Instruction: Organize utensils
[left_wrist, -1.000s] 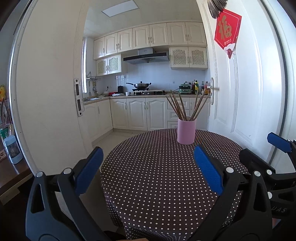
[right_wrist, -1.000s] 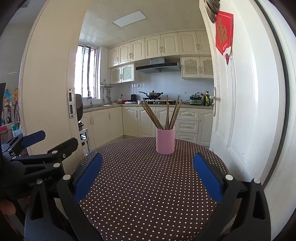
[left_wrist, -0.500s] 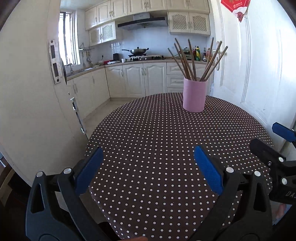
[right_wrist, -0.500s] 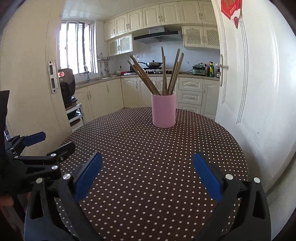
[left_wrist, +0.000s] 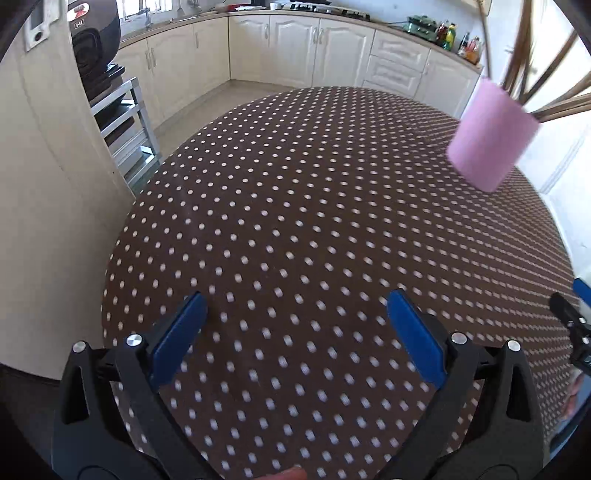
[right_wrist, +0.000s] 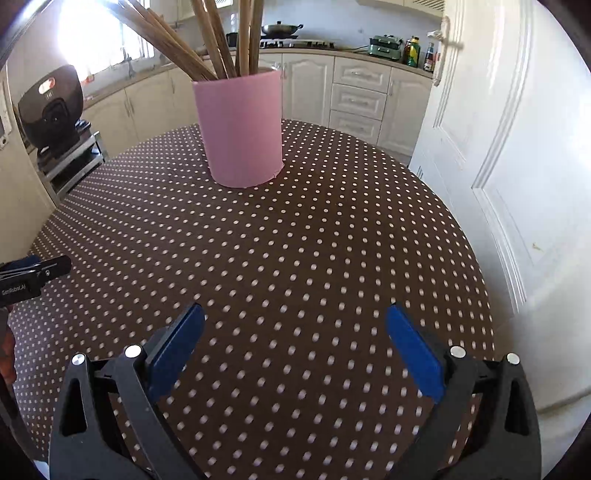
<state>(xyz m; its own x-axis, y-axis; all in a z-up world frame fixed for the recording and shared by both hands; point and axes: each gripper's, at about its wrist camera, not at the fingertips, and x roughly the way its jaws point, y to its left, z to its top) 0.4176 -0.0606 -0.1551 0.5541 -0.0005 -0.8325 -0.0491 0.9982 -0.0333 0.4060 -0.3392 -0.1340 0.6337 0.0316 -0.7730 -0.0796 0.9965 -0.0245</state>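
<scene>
We hold both tongs empty, blades spread wide: the left tongs (left_wrist: 295, 328) over the near part of the round surface in its brown white-dotted cloth (left_wrist: 295, 221), the right tongs (right_wrist: 295, 339) facing the pink cylindrical cup (right_wrist: 240, 129) at the far middle. The long brown wooden chopsticks (right_wrist: 221, 37) stand in it, long axes near upright, tips fanning up and leftward. To do this well, we judge we should approach one stick high on its shaft and lift along its axis, steadying the cup so it does not tip.
</scene>
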